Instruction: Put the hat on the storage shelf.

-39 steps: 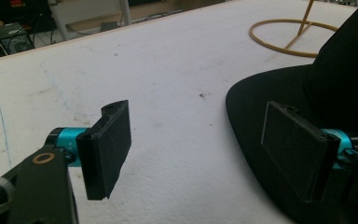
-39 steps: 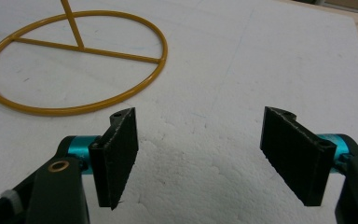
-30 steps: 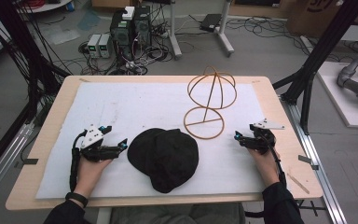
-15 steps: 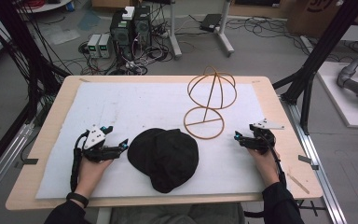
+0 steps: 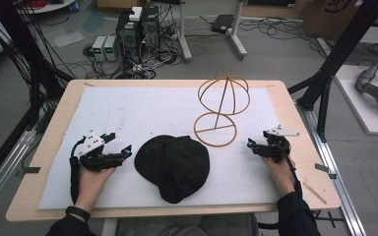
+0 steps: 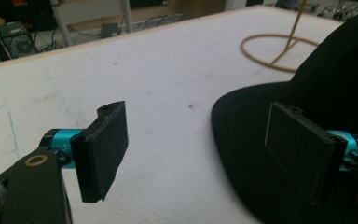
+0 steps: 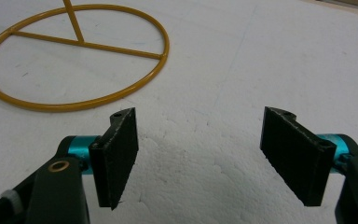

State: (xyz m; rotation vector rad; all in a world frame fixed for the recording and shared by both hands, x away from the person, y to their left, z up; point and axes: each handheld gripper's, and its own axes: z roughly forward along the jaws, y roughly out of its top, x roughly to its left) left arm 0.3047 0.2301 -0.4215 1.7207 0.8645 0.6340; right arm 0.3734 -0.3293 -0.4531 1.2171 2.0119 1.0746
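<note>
From the high view we look down on a wooden table (image 5: 49, 147) covered by a white foam sheet (image 5: 142, 108), with a person's forearms entering from the bottom edge.

At the left, we see the left hand (image 5: 91, 179) resting palm-down on the sheet, forearm angled up from the lower edge, a dark band at the wrist. It holds the left gripper (image 5: 119, 152), which points to the right along the table. In the left gripper view its jaws stand wide apart with nothing between them but bare white sheet.

Just beyond that gripper's tips lies a black cap (image 5: 173, 164), flat on the sheet, not touched by it. In the left gripper view the cap (image 6: 317, 107) sits behind the right-hand jaw, its rim curving close in front.

Beyond the cap, on the far side from the person, stands a yellow wire hat stand (image 5: 222, 110): a flat ring base on the sheet, an upright stem and a rounded wire dome on top.

At the right, the right hand (image 5: 280, 169) rests on the sheet with its dark sleeve running to the bottom edge. The right gripper (image 5: 251, 144) points left, toward the stand's base. In the right gripper view its jaws are spread wide and empty over the foam, with the stand's ring base (image 7: 74, 100) ahead and to the left, apart from them.
</note>
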